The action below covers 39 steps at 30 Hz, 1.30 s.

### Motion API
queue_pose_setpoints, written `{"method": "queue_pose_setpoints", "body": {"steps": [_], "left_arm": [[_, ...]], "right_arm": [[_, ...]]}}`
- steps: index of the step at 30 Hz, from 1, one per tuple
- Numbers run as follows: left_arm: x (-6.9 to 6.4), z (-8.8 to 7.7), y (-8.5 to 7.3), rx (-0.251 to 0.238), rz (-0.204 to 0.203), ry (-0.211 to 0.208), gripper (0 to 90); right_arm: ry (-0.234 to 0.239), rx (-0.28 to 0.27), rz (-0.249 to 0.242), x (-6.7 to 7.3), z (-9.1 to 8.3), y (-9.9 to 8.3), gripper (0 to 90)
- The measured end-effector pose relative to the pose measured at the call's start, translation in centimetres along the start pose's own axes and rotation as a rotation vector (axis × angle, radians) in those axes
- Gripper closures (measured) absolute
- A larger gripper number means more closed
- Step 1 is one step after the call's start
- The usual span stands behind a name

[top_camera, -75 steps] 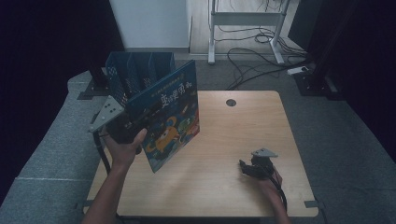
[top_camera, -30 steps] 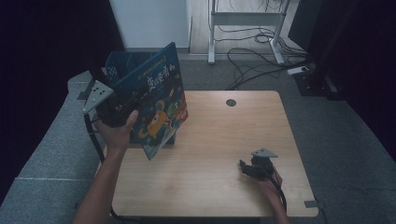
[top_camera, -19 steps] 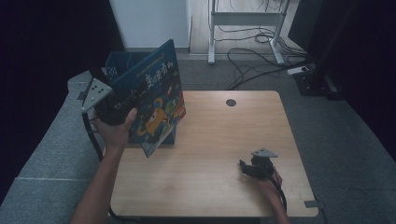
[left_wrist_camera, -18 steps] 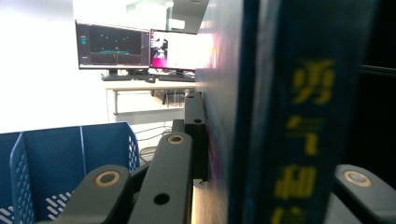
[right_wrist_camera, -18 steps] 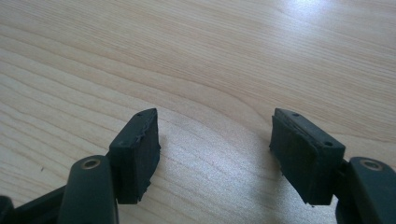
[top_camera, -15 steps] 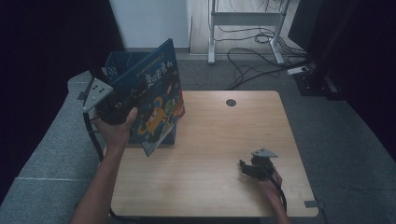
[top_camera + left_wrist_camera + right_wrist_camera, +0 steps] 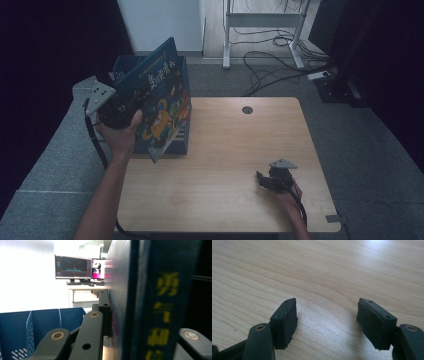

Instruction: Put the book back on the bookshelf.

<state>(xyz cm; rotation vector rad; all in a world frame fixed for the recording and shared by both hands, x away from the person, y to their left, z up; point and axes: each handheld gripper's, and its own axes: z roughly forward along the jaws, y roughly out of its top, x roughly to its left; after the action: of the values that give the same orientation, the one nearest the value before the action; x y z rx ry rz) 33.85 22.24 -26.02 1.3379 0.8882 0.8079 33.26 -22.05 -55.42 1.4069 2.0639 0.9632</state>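
Note:
A large blue picture book (image 7: 162, 102) with yellow lettering is held up at the table's left edge, leaning over a blue file rack (image 7: 125, 67). My left gripper (image 7: 120, 107) is shut on the book near its spine. In the left gripper view, the spine (image 7: 150, 302) stands between the jaws of the left gripper (image 7: 145, 322), and the rack's compartments (image 7: 37, 325) lie below. My right gripper (image 7: 265, 180) rests on the wooden table (image 7: 240, 145) near its front right. In the right gripper view, the right gripper (image 7: 327, 315) stands open over bare wood.
A round cable hole (image 7: 247, 109) sits at the table's far middle. Behind the table stand a white desk frame (image 7: 260, 30) and loose cables (image 7: 270, 60) on the grey floor. Monitors (image 7: 75, 267) show far off in the left gripper view.
The left hand has carried the book from over the table to the left and back, so it now stands against the file rack. In the last second it hardly moved. The right gripper stayed still.

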Motion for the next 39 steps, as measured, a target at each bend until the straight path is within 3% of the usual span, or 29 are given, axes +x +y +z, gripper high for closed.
{"method": "queue_pose_setpoints", "body": {"steps": [20,39], "left_arm": [[2.0,0.6,-1.4,0.02,-0.018,0.076,82.1],[2.6,2.8,-2.5,0.018,-0.028,0.145,82.1]], "right_arm": [[0.0,0.0,0.0,0.0,0.0,0.0,31.7],[-0.004,0.0,-0.002,0.0,0.0,0.0,31.7]]}}
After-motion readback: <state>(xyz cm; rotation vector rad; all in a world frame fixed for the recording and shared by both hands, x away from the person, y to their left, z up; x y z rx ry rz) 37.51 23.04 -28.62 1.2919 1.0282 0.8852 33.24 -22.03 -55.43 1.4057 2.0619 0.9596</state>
